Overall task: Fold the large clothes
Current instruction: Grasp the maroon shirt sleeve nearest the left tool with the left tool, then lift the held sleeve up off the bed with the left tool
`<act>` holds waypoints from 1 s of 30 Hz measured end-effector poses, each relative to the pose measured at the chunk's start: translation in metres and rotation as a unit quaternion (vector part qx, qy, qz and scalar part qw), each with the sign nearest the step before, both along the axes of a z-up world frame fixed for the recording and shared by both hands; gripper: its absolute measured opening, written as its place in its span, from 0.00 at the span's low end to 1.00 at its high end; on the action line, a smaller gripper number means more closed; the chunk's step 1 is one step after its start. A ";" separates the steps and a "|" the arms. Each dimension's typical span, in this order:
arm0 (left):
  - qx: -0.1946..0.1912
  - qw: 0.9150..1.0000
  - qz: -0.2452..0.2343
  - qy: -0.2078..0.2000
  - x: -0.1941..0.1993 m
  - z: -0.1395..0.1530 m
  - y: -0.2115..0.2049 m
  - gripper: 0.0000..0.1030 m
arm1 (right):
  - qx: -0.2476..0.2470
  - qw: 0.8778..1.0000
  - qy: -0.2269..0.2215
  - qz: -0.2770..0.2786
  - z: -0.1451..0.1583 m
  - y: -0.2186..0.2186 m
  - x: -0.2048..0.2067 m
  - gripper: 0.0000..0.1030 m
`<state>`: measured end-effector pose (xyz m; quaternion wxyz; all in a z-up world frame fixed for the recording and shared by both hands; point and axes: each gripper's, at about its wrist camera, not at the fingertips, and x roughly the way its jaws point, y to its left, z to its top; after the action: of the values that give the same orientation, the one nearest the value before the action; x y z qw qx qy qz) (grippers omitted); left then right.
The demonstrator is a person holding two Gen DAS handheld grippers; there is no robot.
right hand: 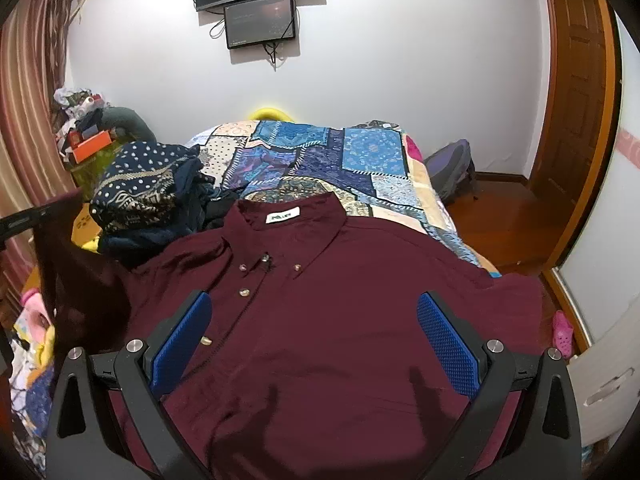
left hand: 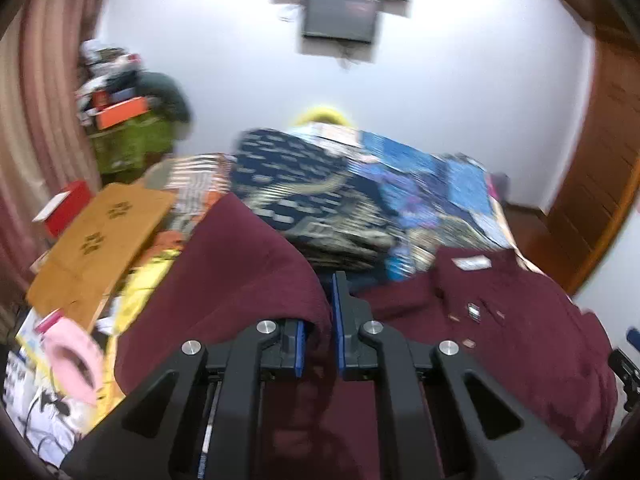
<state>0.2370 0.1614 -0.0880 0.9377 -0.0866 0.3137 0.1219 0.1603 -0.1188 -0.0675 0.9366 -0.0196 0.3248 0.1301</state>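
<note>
A large maroon button-up shirt (right hand: 340, 320) lies front up on the bed, collar and white label (right hand: 283, 215) toward the far wall. My left gripper (left hand: 320, 320) is shut on the shirt's left sleeve (left hand: 240, 272) and holds it lifted over the bed; the fabric drapes over its left finger. In the right wrist view that lifted sleeve (right hand: 80, 280) hangs at the left. My right gripper (right hand: 316, 344) is open and empty, hovering above the shirt's chest, blue pads (right hand: 448, 348) spread wide.
The bed has a blue patchwork cover (right hand: 340, 160). A pile of dark patterned clothes (right hand: 148, 196) sits left of the collar. Cardboard (left hand: 100, 240) and clutter lie along the bed's left side. A wooden door (right hand: 576, 100) and backpack (right hand: 452, 172) are at the right. Screens hang on the wall (right hand: 260, 0).
</note>
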 end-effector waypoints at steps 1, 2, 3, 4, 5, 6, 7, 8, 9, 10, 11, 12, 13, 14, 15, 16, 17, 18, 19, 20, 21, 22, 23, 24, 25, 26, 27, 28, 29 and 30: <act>0.001 1.000 -0.018 0.009 0.006 -0.005 -0.013 0.10 | -0.004 1.000 -0.001 0.000 0.000 -0.001 -0.001 0.99; 0.000 0.999 -0.035 0.021 0.012 -0.012 -0.026 0.10 | -0.007 1.000 -0.002 -0.001 0.000 -0.002 -0.002 0.99; -0.002 0.998 -0.052 0.033 0.014 -0.020 -0.037 0.10 | -0.009 1.000 -0.003 0.000 -0.001 -0.003 -0.003 0.99; -0.006 0.997 -0.063 0.045 0.016 -0.026 -0.045 0.10 | -0.012 1.000 -0.004 0.000 -0.001 -0.003 -0.003 0.99; -0.010 0.995 -0.078 0.061 0.020 -0.037 -0.056 0.10 | -0.014 1.000 -0.004 0.001 -0.002 -0.004 -0.005 0.99; -0.011 0.993 -0.087 0.073 0.022 -0.046 -0.064 0.10 | -0.016 1.000 -0.006 0.001 -0.002 -0.004 -0.006 0.99; -0.013 0.990 -0.101 0.095 0.026 -0.059 -0.074 0.10 | -0.017 1.000 -0.007 0.000 -0.002 -0.005 -0.007 0.99; -0.014 0.988 -0.109 0.110 0.028 -0.067 -0.083 0.10 | -0.019 1.000 -0.007 0.000 -0.003 -0.006 -0.008 0.99; -0.016 0.986 -0.116 0.121 0.029 -0.075 -0.088 0.10 | -0.020 1.000 -0.008 0.001 -0.003 -0.006 -0.009 0.99; -0.017 0.982 -0.127 0.140 0.028 -0.086 -0.095 0.13 | -0.022 1.000 -0.009 0.001 -0.003 -0.006 -0.010 0.99; -0.018 0.980 -0.133 0.148 0.027 -0.092 -0.098 0.16 | -0.024 1.000 -0.009 0.001 -0.003 -0.006 -0.010 0.99; -0.020 0.977 -0.140 0.158 0.025 -0.097 -0.102 0.23 | -0.025 1.000 -0.009 0.001 -0.004 -0.006 -0.011 0.99; -0.021 0.975 -0.145 0.167 0.022 -0.102 -0.106 0.31 | -0.026 1.000 -0.009 0.002 -0.004 -0.006 -0.011 0.99; -0.021 0.974 -0.148 0.171 0.017 -0.104 -0.109 0.34 | -0.027 1.000 -0.009 0.002 -0.004 -0.006 -0.012 0.99; -0.021 0.973 -0.150 0.173 0.014 -0.105 -0.108 0.38 | -0.027 1.000 -0.009 0.002 -0.004 -0.006 -0.012 0.99; -0.020 0.973 -0.152 0.173 0.008 -0.104 -0.109 0.39 | -0.027 1.000 -0.009 0.002 -0.005 -0.005 -0.012 0.99; -0.019 0.973 -0.154 0.170 0.003 -0.100 -0.108 0.39 | -0.028 1.000 -0.009 0.002 -0.005 -0.005 -0.013 0.99; -0.018 0.974 -0.154 0.166 0.000 -0.097 -0.108 0.39 | -0.028 1.000 -0.009 0.002 -0.005 -0.004 -0.013 0.99; -0.016 0.976 -0.151 0.156 -0.004 -0.089 -0.105 0.39 | -0.029 1.000 -0.009 0.003 -0.005 -0.003 -0.014 0.99; -0.015 0.978 -0.146 0.146 -0.008 -0.082 -0.101 0.41 | -0.030 1.000 -0.009 0.003 -0.005 -0.002 -0.013 0.99; -0.015 0.981 -0.138 0.134 -0.011 -0.074 -0.096 0.46 | -0.030 0.999 -0.010 0.004 -0.005 -0.001 -0.014 0.99; -0.015 0.986 -0.123 0.115 -0.017 -0.063 -0.086 0.54 | -0.031 0.999 -0.010 0.005 -0.005 0.000 -0.014 0.99; -0.016 0.988 -0.113 0.104 -0.018 -0.056 -0.079 0.57 | -0.031 0.999 -0.011 0.005 -0.005 0.001 -0.014 0.99; -0.016 0.992 -0.091 0.084 -0.023 -0.046 -0.066 0.62 | -0.032 0.999 -0.011 0.005 -0.005 0.002 -0.015 0.99; -0.016 0.994 -0.076 0.073 -0.026 -0.040 -0.057 0.66 | -0.032 0.999 -0.011 0.006 -0.005 0.004 -0.014 0.99; -0.018 0.996 -0.059 0.063 -0.029 -0.035 -0.046 0.67 | -0.033 0.999 -0.011 0.006 -0.006 0.005 -0.015 0.99; -0.021 0.998 -0.040 0.053 -0.032 -0.031 -0.033 0.70 | -0.034 0.999 -0.011 0.007 -0.006 0.006 -0.014 0.99; -0.028 0.998 -0.019 0.047 -0.036 -0.028 -0.018 0.73 | -0.036 0.999 -0.011 0.008 -0.006 0.008 -0.014 0.99; -0.037 0.998 -0.001 0.045 -0.038 -0.029 -0.004 0.75 | -0.037 0.999 -0.011 0.008 -0.007 0.009 -0.014 0.99; -0.048 0.998 0.017 0.044 -0.039 -0.031 0.011 0.76 | -0.039 0.999 -0.012 0.009 -0.007 0.011 -0.014 0.99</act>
<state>0.1983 0.1719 -0.1187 0.9155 -0.1311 0.3588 0.1266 0.1463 -0.1080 -0.0743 0.9376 -0.0607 0.3186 0.1254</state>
